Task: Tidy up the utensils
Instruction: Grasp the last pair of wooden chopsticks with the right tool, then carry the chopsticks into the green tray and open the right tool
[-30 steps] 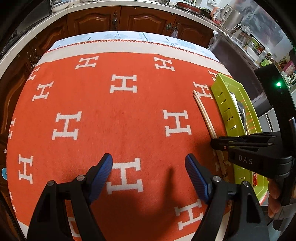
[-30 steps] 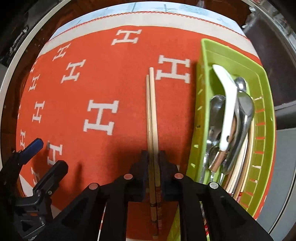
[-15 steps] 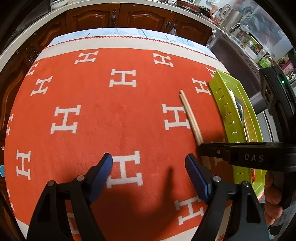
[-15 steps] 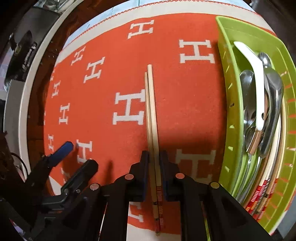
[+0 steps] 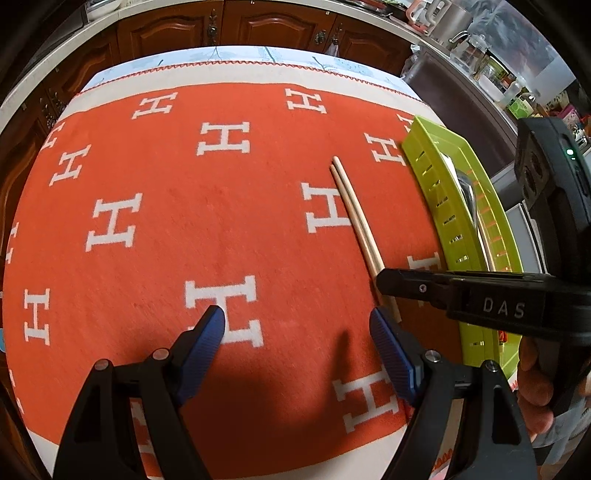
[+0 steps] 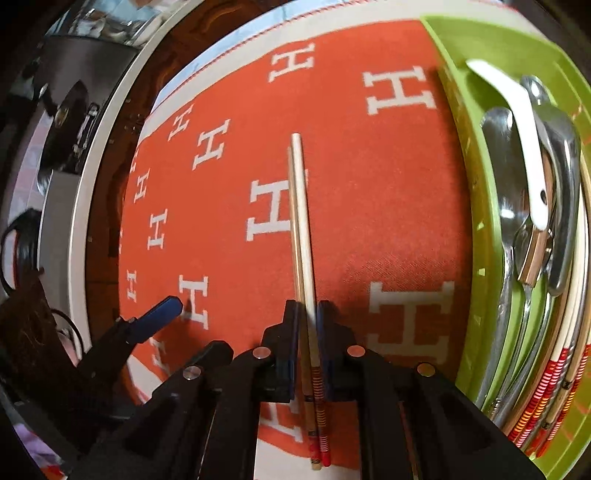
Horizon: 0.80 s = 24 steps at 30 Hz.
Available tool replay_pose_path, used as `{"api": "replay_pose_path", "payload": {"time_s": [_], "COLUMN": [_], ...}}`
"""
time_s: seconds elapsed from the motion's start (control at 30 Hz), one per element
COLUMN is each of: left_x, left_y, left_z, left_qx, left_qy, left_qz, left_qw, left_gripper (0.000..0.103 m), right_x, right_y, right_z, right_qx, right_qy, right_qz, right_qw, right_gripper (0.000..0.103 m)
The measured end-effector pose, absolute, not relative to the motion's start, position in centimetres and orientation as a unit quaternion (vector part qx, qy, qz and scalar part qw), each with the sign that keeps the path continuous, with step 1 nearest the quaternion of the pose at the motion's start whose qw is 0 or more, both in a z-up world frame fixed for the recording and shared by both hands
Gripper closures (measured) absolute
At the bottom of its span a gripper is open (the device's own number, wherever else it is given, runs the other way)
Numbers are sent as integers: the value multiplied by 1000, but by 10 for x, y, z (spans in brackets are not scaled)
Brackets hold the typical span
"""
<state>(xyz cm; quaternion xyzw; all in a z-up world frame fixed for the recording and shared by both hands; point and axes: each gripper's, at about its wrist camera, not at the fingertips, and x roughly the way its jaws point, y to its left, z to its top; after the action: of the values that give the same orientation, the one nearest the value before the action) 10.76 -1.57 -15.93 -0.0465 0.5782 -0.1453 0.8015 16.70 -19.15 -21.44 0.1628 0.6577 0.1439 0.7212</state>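
Observation:
My right gripper (image 6: 307, 314) is shut on a pair of pale wooden chopsticks (image 6: 302, 218) with red-striped ends, held low over the orange cloth, tips pointing away. In the left wrist view the chopsticks (image 5: 354, 214) run from the right gripper (image 5: 384, 286) toward the far side. My left gripper (image 5: 297, 326) is open and empty, hovering over the cloth just left of them. A green slotted tray (image 6: 476, 229) on the right holds a white spoon (image 6: 517, 122), metal spoons (image 6: 561, 177) and more striped chopsticks (image 6: 554, 373).
The table is covered by an orange cloth with white H marks (image 5: 184, 206). The tray (image 5: 439, 184) sits at the table's right edge. Wooden cabinets (image 5: 236, 26) and a cluttered counter (image 5: 480, 55) lie beyond the far edge.
My right gripper has carried the chopsticks leftward, away from the green tray and further over the cloth, and has turned slightly. My left gripper has stayed open and nearly still.

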Motion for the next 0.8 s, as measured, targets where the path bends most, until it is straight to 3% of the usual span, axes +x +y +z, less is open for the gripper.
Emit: {"api": "replay_pose_path", "payload": {"time_s": [0.03, 0.33, 0.73, 0.8], "left_x": [108, 103, 110, 113], "left_y": [-16, -31, -62, -72], "left_z": [-160, -163, -164, -168], "left_qx": [-47, -46, -80, -73], "left_qy": [579, 585, 582, 586], "left_qz": [-146, -158, -142, -133], "left_qw": [800, 794, 797, 796], "left_gripper": [24, 24, 24, 29], "right_x": [166, 148, 99, 90], "right_y": [-187, -184, -253, -273], "right_z": [-216, -198, -113, -101], "right_qx": [159, 132, 167, 178], "right_qy": [654, 626, 536, 525], "right_qz": [146, 150, 138, 127], "right_qw": [725, 754, 816, 823], "right_gripper": [99, 99, 99, 99]}}
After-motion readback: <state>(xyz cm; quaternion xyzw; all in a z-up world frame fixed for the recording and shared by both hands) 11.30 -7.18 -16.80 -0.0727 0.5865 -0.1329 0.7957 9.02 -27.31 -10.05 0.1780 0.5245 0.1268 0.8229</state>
